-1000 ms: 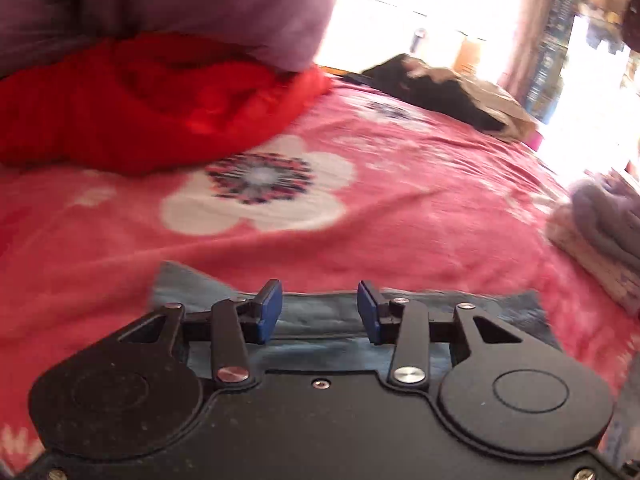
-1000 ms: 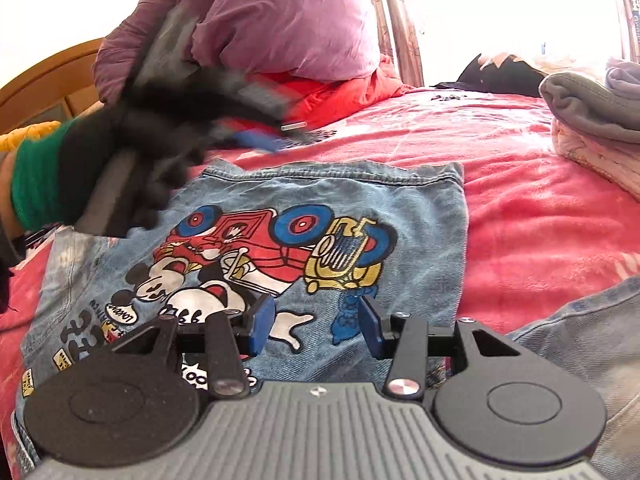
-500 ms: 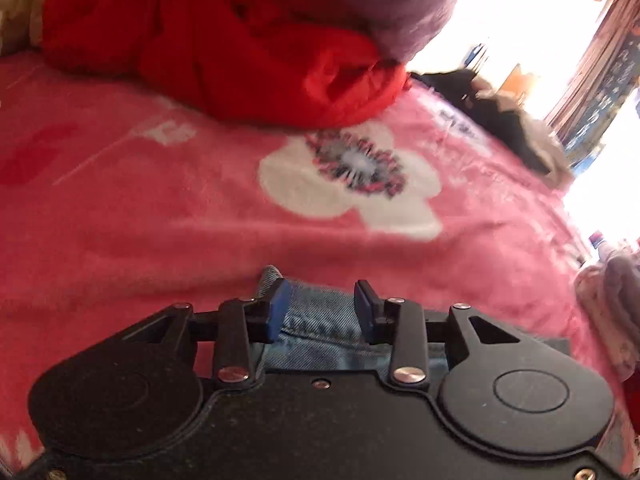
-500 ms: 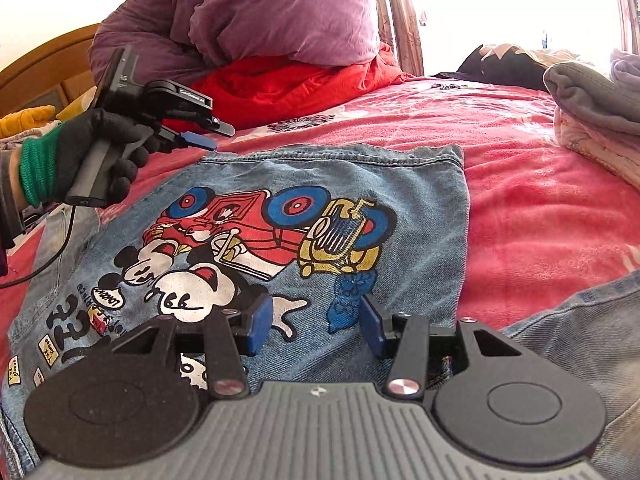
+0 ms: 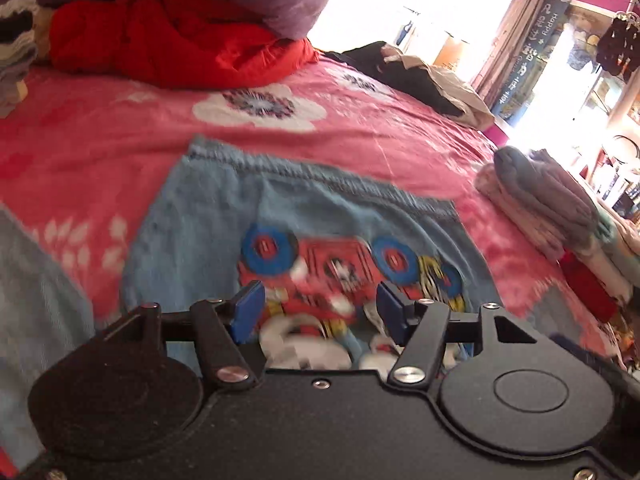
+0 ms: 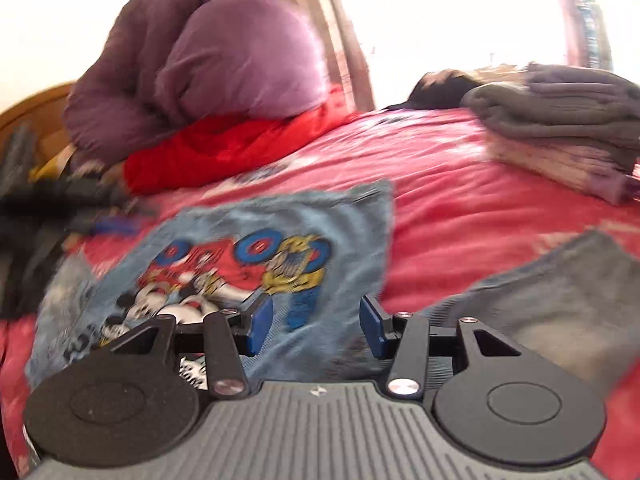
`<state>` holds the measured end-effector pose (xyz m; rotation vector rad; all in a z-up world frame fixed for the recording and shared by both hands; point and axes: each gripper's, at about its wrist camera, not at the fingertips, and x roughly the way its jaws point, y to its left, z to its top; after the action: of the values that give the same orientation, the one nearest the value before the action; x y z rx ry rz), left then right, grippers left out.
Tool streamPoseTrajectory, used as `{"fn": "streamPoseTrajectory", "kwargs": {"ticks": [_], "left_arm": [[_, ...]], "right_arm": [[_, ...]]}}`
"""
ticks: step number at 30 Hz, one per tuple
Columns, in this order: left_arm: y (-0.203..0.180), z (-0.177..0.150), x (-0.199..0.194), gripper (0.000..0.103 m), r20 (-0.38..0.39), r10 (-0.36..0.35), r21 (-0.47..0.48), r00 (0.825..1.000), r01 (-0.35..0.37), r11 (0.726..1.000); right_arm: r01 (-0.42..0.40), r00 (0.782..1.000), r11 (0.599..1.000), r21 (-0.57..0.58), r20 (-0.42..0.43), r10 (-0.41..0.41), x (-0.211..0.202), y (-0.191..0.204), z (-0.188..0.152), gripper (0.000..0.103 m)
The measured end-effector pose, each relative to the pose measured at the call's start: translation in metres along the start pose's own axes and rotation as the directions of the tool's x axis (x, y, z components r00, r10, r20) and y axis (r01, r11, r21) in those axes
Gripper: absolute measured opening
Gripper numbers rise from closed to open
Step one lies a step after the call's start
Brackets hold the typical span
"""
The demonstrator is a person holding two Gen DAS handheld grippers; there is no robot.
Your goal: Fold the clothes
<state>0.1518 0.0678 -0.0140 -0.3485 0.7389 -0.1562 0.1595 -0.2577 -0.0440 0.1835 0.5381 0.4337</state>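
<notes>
Two grippers work over one denim garment (image 5: 328, 216), which lies spread on the pink bedspread (image 5: 100, 128), its cartoon print facing up and its stitched hem toward the far side.

1. Left side. We hold the left gripper (image 5: 316, 312) above the printed panel. Its jaws have just been opening and now stand spread; nothing sits between the blue pads (image 5: 248, 312), and the denim lies below them, not gripped. The view is motion-blurred, so contact with the cloth cannot be confirmed.

2. Centre. The red quilt (image 5: 172, 40) and purple duvet (image 6: 240, 52) are piled well apart from the garment, beyond its far edge.

3. Right side. We hold the right gripper (image 6: 316, 324) over the garment's near right part, jaws partly apart and empty. A loose grey-blue flap (image 6: 560, 300), probably a sleeve, lies just beside it. The folded stack (image 6: 568, 128) sits at the right edge of the bed.

Hazards, as we judge them:
- Closing on blurred cloth may catch two layers or the bedspread, dragging the whole panel askew.
- Lifting one side alone may skew the fold line.
- A wide sweep to the right may topple the folded stack.
</notes>
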Motion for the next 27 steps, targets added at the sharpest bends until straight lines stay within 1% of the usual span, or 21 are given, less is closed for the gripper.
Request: {"fn": "streamPoseTrajectory", "kwargs": {"ticks": [1,2,3,4,5,7,9,10,12,13,14,15,16,17,18,19,22,24,25,27], "left_arm": [[-0.01,-0.018,-0.009,0.061,-0.005,-0.003,0.034,1.0,0.003,0.999],[-0.019,-0.036,-0.018,0.061,-0.011,-0.005,0.067,1.0,0.006,0.998],[-0.029,-0.053,-0.026,0.061,-0.015,-0.003,0.106,1.0,0.005,0.994],[-0.039,-0.068,-0.032,0.061,-0.019,0.003,0.157,1.0,0.0,0.988],[-0.049,-0.081,-0.036,0.061,-0.031,0.003,0.21,1.0,0.003,0.978],[-0.065,-0.099,-0.042,0.061,-0.05,-0.009,0.28,0.999,0.023,0.96],[-0.079,-0.109,-0.046,0.061,-0.036,-0.005,0.346,0.999,0.017,0.938],[-0.086,-0.115,-0.047,0.061,-0.022,0.002,0.387,1.0,0.007,0.922],[-0.099,-0.128,-0.048,0.061,0.013,0.017,0.487,1.0,-0.021,0.873],[-0.104,-0.138,-0.044,0.061,0.015,0.039,0.543,0.999,-0.041,0.839],[-0.108,-0.151,-0.036,0.061,0.003,0.088,0.608,0.996,-0.072,0.791],[-0.111,-0.162,-0.03,0.061,0.008,0.119,0.656,0.993,-0.095,0.749],[-0.111,-0.171,-0.03,0.061,0.038,0.118,0.679,0.992,-0.112,0.725],[-0.111,-0.176,-0.03,0.061,0.057,0.118,0.693,0.991,-0.124,0.71],[-0.111,-0.172,-0.033,0.061,0.051,0.121,0.689,0.991,-0.123,0.714],[-0.111,-0.168,-0.038,0.061,0.047,0.115,0.679,0.992,-0.116,0.725],[-0.11,-0.16,-0.051,0.062,0.066,0.059,0.642,0.996,-0.088,0.761],[-0.107,-0.158,-0.05,0.062,0.042,0.042,0.615,0.998,-0.059,0.786],[-0.105,-0.157,-0.05,0.062,0.028,0.03,0.594,0.999,-0.041,0.803],[-0.098,-0.148,-0.05,0.062,0.016,0.01,0.529,1.0,-0.017,0.849]], "right_arm": [[0.02,0.999,0.999,0.05,0.027,-0.021,-0.01,-0.008,0.0,0.049],[0.033,0.998,0.99,0.134,0.049,-0.04,-0.02,-0.018,-0.002,0.049],[0.043,0.996,0.975,0.217,0.067,-0.059,-0.03,-0.028,-0.005,0.049],[0.045,0.995,0.956,0.29,0.068,-0.068,-0.037,-0.036,-0.01,0.05],[0.053,0.995,0.932,0.358,0.064,-0.081,-0.046,-0.044,-0.017,0.052],[0.085,0.991,0.883,0.462,0.054,-0.124,-0.061,-0.053,-0.034,0.053],[0.094,0.989,0.826,0.556,0.04,-0.139,-0.074,-0.059,-0.051,0.053],[0.096,0.99,0.798,0.595,0.028,-0.14,-0.078,-0.061,-0.06,0.054],[0.099,0.991,0.762,0.64,0.002,-0.13,-0.083,-0.06,-0.074,0.054],[0.097,0.992,0.749,0.655,-0.007,-0.122,-0.086,-0.059,-0.08,0.055],[0.093,0.994,0.744,0.662,-0.016,-0.111,-0.087,-0.055,-0.085,0.056],[0.09,0.995,0.74,0.667,-0.025,-0.099,-0.088,-0.051,-0.089,0.057],[0.087,0.996,0.742,0.665,-0.032,-0.088,-0.089,-0.047,-0.093,0.058],[0.085,0.996,0.752,0.654,-0.042,-0.076,-0.088,-0.041,-0.094,0.06],[0.082,0.997,0.762,0.643,-0.051,-0.065,-0.088,-0.036,-0.096,0.06],[0.079,0.997,0.772,0.631,-0.06,-0.054,-0.088,-0.03,-0.097,0.06],[0.064,0.997,0.799,0.598,-0.075,-0.024,-0.087,-0.015,-0.099,0.06],[0.052,0.996,0.806,0.589,-0.092,0.003,-0.085,-0.007,-0.102,0.06],[0.045,0.995,0.805,0.592,-0.1,0.018,-0.083,-0.004,-0.103,0.06],[0.031,0.993,0.803,0.595,-0.111,0.043,-0.079,0.003,-0.106,0.06]]}}
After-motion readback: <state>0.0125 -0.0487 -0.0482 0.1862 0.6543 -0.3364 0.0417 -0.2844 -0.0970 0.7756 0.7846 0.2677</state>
